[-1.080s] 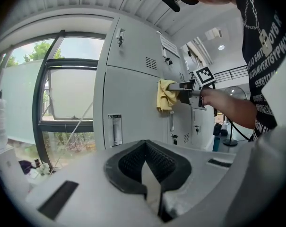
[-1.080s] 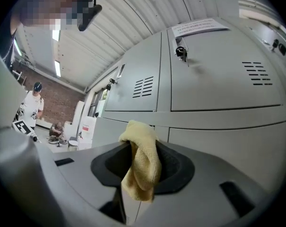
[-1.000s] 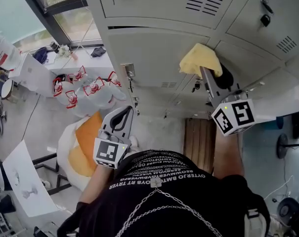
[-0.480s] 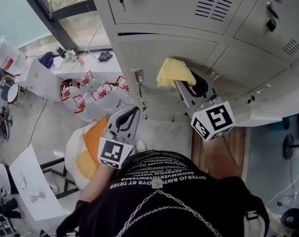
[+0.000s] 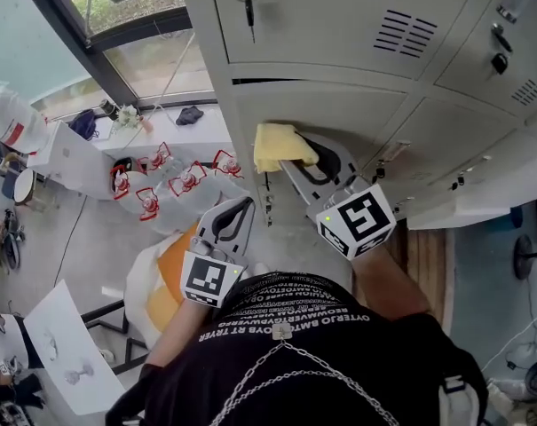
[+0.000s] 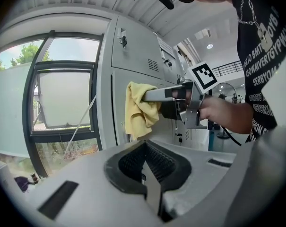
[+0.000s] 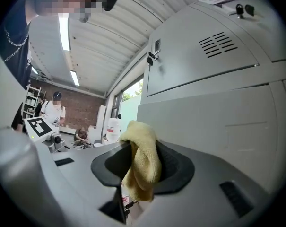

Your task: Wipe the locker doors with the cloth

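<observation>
Right gripper [image 5: 292, 160] clenched on cloth [image 5: 279, 145], against door [image 5: 357, 114] near its left edge, 12 o'clock from centre. Left gripper [image 5: 230, 224] closed, empty, at cloth's 7 o'clock. Best: press flat, overlap strokes, skirt latch [image 5: 268, 204].

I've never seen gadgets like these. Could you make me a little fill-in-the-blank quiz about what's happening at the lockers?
1. The right gripper is shut on a cloth whose colour is ____.
2. The left gripper hangs low, away from the lockers, shut with ____ between its jaws.
3. From the lock of the top locker door hangs a ____.
Missing words: yellow; nothing; key.
</observation>
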